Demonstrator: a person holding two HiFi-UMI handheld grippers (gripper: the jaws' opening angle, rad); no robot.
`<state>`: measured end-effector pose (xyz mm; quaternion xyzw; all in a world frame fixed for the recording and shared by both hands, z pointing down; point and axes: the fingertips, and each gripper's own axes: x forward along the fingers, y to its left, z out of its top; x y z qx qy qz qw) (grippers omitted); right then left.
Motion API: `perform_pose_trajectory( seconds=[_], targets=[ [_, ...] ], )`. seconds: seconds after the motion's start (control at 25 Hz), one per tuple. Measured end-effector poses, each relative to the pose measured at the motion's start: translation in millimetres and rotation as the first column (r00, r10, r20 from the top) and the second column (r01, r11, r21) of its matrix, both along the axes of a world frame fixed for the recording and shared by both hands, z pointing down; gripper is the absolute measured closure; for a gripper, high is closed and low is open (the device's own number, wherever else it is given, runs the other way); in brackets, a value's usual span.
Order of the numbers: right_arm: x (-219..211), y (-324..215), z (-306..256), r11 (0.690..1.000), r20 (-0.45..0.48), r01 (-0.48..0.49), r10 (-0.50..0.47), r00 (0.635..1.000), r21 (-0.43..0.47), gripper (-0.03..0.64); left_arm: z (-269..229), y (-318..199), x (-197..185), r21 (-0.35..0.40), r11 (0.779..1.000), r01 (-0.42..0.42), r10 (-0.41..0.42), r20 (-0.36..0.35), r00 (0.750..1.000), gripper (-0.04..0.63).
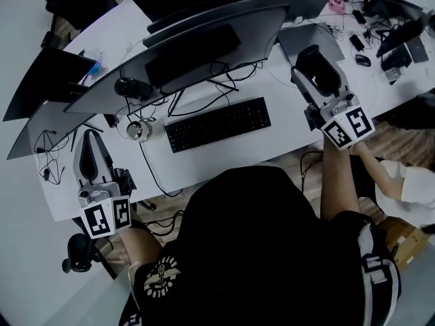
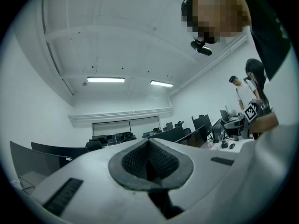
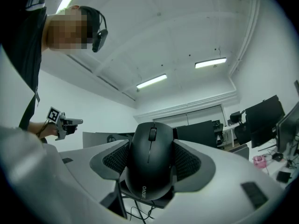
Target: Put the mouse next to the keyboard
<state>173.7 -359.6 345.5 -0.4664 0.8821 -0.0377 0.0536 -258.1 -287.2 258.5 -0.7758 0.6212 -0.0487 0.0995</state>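
Right claw [image 3: 150, 161] grips mouse [image 3: 149, 146]; keyboard [image 1: 217, 123] lies to its left on tabletop [image 1: 289, 133]. Left claw [image 2: 149, 164] clenched empty, further off.

Left gripper [image 2: 148, 158] jaws seemingly closed, empty; right gripper [image 1: 314, 61] jaws clamp mouse [image 3: 150, 164].

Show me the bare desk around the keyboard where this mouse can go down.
Bare desk lies between the right end of the keyboard and the right gripper holding the mouse; a bare strip also runs along the keyboard's near side. Crowded: cables behind it, a round object and cable at its left.
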Motion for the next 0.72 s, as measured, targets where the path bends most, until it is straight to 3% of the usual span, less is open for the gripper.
perform_pose_trajectory(
  seconds=[0.4,0.72],
  targets=[
    [1,-5,51,0.994,-0.049,-0.05,0.046,0.998,-0.094,0.325,2,-6,-10,0.009,1.0,-0.018,0.019,-0.02,1.0,0.594],
    [2,-14,81,0.99,-0.066,-0.042,0.034,0.997,-0.136,0.325,5,-3,-19,0.01,1.0,0.013,-0.012,-0.031,0.999,0.594]
  ],
)
